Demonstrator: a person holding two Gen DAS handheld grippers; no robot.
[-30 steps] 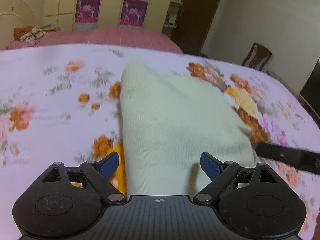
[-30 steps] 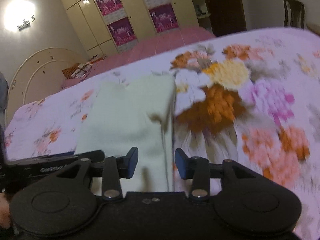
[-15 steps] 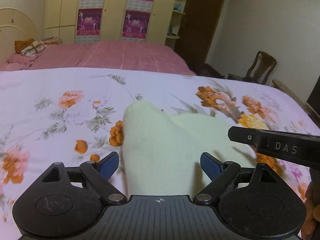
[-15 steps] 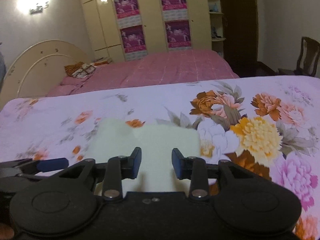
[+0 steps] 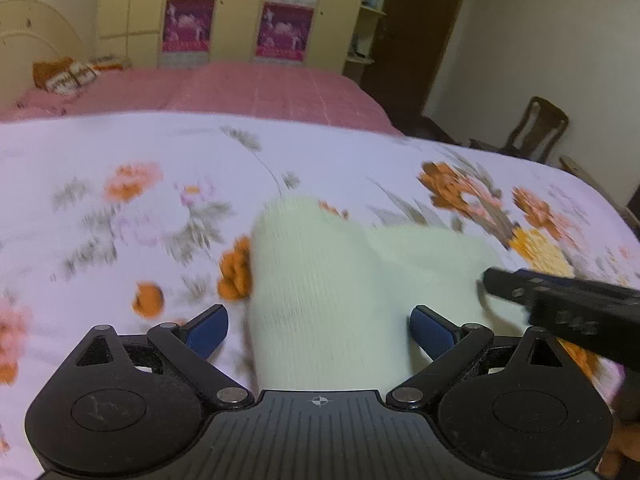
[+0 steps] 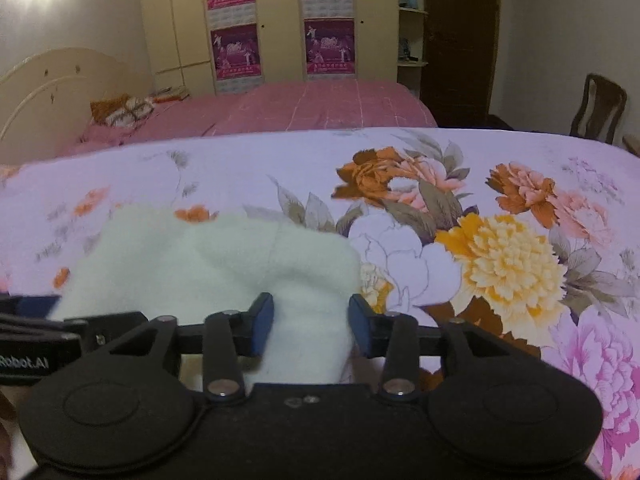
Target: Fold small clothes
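A pale cream garment [image 5: 328, 280] lies folded on the floral bedspread, its rounded far end pointing away from me. My left gripper [image 5: 320, 332] hovers over its near part. The jaws are opening and stand wide, and neither blue pad touches the cloth between them. In the right wrist view the garment [image 6: 208, 264] fills the narrow gap of my right gripper [image 6: 311, 326]. Its jaws are opening slightly, and I see no pad pressing on the cloth. A right gripper finger [image 5: 504, 284] reaches in at the cloth's right edge. A left gripper finger [image 6: 36, 304] shows at the far left.
The floral bedspread [image 6: 500, 240] stretches wide to both sides. Beyond it stands a pink bed [image 5: 260, 88] with a cushion [image 5: 64, 76] and a cream headboard [image 6: 52, 92]. A wardrobe with posters [image 6: 280, 40] lines the back wall. A wooden chair [image 5: 536, 128] stands at the right.
Both grippers have drawn back from the garment, so it looks smaller and more of the room shows. The right view has rolled level. The left jaws stand a little wider.
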